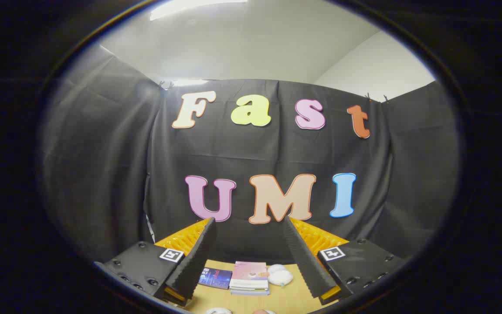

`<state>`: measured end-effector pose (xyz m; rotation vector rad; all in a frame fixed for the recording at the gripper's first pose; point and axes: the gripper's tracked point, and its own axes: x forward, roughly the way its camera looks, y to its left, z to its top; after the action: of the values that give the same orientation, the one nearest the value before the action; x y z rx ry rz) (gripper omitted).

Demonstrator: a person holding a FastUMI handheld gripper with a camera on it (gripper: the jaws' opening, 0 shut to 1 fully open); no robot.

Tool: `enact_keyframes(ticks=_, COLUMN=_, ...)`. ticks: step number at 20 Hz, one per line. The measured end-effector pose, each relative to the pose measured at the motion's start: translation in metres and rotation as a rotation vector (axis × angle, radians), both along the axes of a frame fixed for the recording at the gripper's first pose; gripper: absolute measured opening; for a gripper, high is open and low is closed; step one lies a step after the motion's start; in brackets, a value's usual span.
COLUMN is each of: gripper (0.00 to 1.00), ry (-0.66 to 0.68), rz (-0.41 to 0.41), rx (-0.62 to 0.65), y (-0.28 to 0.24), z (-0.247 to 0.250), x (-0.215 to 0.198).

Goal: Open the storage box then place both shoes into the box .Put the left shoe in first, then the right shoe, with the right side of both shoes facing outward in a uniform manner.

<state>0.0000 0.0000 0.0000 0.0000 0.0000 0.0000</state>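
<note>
I hold the gripper spread, empty; beyond, one table bears two books and two white pads.

Lettering on the dark book and the pink book at the table's far edge was too blurred to read. The gripper, fingers spread apart, bore two square coded tags.

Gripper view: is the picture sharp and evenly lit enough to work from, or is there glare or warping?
Gripper view: strong fisheye bend; ceiling light blows out; the open gripper and the table with its books are dim but fairly sharp; edges soften.
</note>
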Motion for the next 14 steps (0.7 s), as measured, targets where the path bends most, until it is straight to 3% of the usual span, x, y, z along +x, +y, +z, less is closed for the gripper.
enact_keyframes(ticks=14, gripper=0.97, ry=0.017, rz=0.019, rx=-0.003, y=-0.001, z=-0.0056, x=-0.0007)
